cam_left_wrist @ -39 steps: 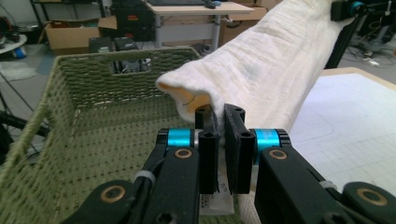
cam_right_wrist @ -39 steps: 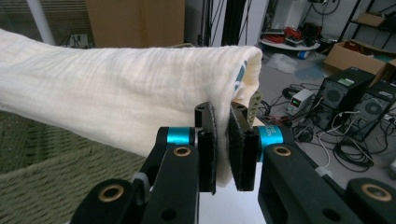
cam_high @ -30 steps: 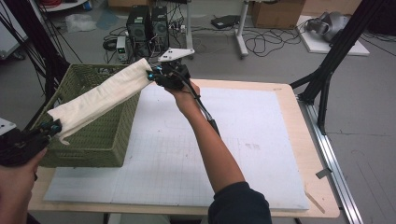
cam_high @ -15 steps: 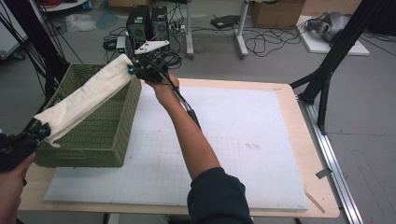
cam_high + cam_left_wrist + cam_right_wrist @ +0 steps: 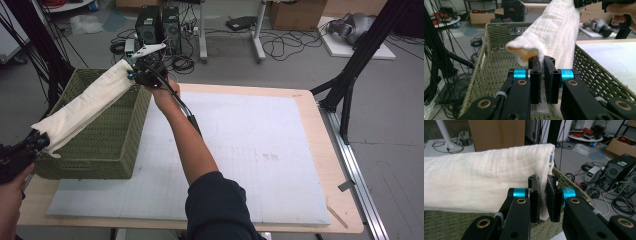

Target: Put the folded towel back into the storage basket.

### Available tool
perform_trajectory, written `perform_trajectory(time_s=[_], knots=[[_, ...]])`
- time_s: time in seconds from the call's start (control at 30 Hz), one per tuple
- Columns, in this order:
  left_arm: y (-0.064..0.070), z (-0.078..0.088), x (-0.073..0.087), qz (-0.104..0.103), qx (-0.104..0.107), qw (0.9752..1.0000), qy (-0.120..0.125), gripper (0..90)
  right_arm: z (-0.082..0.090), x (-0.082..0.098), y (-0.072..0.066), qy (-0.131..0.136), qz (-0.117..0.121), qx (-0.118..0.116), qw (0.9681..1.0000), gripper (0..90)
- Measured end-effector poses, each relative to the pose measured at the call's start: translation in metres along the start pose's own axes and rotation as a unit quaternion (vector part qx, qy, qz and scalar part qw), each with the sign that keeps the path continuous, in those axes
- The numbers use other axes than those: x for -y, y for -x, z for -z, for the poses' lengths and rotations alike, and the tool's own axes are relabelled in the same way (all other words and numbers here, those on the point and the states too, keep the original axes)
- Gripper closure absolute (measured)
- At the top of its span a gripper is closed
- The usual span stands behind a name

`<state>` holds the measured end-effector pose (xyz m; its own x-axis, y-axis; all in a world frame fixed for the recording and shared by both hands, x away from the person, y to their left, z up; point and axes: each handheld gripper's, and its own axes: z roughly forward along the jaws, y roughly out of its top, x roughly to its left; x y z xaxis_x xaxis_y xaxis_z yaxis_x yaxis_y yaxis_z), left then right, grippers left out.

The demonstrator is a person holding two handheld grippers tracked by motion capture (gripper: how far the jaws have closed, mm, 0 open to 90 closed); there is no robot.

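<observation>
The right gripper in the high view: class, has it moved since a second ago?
Yes. The right gripper, shut on the cloth, has travelled left, from over the table to the green basket's far corner.

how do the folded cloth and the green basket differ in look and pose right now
The folded cloth is cream-white, soft and crinkled; the woven basket is olive green and stiff. The cloth hangs in the air, stretched between the left gripper and right gripper, each shut on one end; the basket rests on the table. The cloth slants across the basket's open top, while the basket sits level. Both lie at the table's left side.
</observation>
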<state>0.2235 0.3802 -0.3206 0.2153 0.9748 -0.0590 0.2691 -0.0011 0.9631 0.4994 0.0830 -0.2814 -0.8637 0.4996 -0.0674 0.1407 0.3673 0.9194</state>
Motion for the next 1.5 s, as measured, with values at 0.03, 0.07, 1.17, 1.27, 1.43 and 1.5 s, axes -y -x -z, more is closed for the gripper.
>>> perform_trajectory(time_s=[0.03, 0.07, 1.17, 1.27, 1.43, 1.5], knots=[[-0.001, -0.001, 0.001, 0.001, -0.002, 1.0000, 0.001, 84.3, -0.001, 0.000, 0.000, -0.001, 0.000, 0.000, 1.0000, 83.3], [-0.002, -0.001, 0.001, 0.000, -0.003, 1.0000, -0.001, 84.3, -0.003, 0.001, 0.000, -0.002, -0.001, 0.001, 1.0000, 83.3], [0.014, -0.020, -0.006, 0.022, 0.013, 0.9995, 0.020, 28.6, 0.017, 0.019, 0.007, 0.008, -0.018, 0.014, 0.9997, 35.8], [0.023, -0.028, -0.007, 0.026, 0.037, 0.9989, 0.015, 21.4, 0.033, 0.025, 0.012, 0.010, -0.022, 0.019, 0.9995, 29.9], [0.039, -0.037, -0.010, 0.020, 0.055, 0.9981, 0.018, 20.2, 0.058, 0.034, 0.018, 0.022, -0.030, 0.026, 0.9990, 25.0], [0.044, -0.041, -0.011, 0.018, 0.065, 0.9975, 0.020, 20.2, 0.068, 0.039, 0.021, 0.027, -0.033, 0.027, 0.9987, 23.7]])
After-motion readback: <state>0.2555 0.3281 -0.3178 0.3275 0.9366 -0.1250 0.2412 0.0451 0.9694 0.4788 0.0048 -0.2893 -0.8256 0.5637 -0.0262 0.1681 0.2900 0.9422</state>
